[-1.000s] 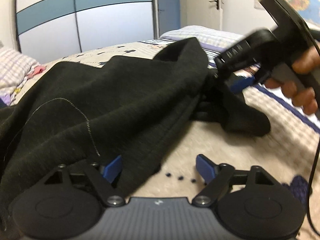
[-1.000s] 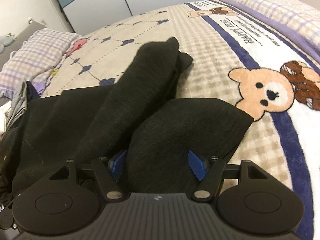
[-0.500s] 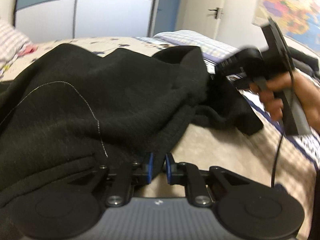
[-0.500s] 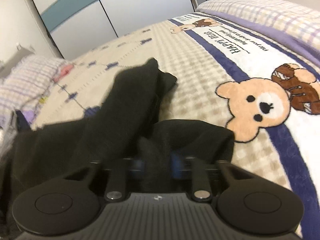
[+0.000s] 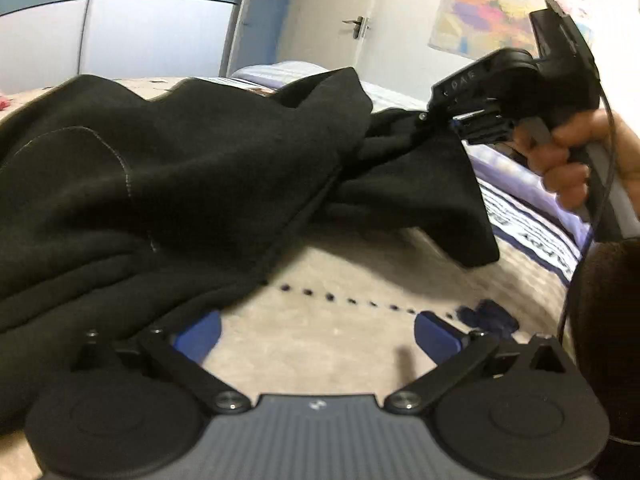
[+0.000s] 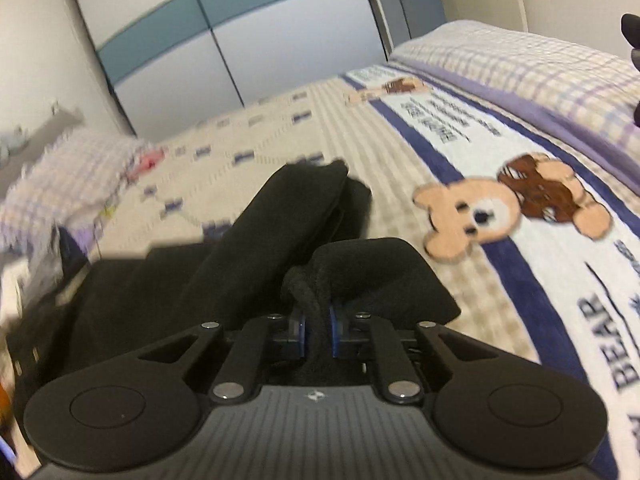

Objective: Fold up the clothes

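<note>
Right gripper pinching black garment, left gripper spread beside it

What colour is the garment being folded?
Plain black garment, clearest in the right wrist view, pinched by the right gripper.

Garment lies spread on the bed cover, bulk to the left in the left wrist view, one end lifted off the cover to the right where the right gripper pinches it, a hand behind that gripper. Left gripper sits low over bare cover just right of the garment's near edge, fingers wide apart, nothing between them. In the right wrist view a bunched fold of garment stands between the right gripper's fingers, a sleeve runs away ahead, bear print right of it, pillow far left, wardrobe behind the bed.
</note>
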The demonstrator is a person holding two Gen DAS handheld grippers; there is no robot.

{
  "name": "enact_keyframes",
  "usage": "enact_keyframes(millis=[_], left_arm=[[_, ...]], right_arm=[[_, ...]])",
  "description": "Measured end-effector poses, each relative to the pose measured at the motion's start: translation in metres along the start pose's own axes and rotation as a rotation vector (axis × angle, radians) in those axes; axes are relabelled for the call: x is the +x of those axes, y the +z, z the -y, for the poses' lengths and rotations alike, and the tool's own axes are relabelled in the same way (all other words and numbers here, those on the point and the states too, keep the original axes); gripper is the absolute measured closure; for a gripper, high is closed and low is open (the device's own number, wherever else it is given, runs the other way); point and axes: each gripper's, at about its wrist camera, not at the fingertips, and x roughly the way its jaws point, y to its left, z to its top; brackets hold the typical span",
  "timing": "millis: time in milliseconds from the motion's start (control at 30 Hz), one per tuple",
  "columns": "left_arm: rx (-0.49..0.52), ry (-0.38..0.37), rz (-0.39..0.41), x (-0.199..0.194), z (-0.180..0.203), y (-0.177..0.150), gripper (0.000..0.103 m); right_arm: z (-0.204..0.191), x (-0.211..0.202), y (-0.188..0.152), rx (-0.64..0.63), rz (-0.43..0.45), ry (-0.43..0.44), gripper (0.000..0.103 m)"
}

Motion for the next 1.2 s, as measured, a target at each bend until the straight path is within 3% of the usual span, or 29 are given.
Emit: enact_keyframes(millis=[133,400,667,1200], left_arm=[[0.031,0.022,-0.011,0.004,0.006,0.001,0.000],[0.219,0.165,-0.045,0.009,0.035,-0.003,0.000],[0.179,0.136,-0.053,0.014,0.023,0.004,0.000],[0.178,0.138,-0.052,0.018,0.025,0.004,0.000]], right_arm=[[0.002,-0.002,-0.024,-0.009,-0.052,-0.028,0.092],[-0.014,-0.008,-0.042,-0.091,-0.014,-0.068,0.092],[-0.019,-0.011,-0.068,-0.060,-0.050,-0.092,0.092],[-0.028,-0.013,-0.071,-0.090,-0.041,-0.127,0.092]])
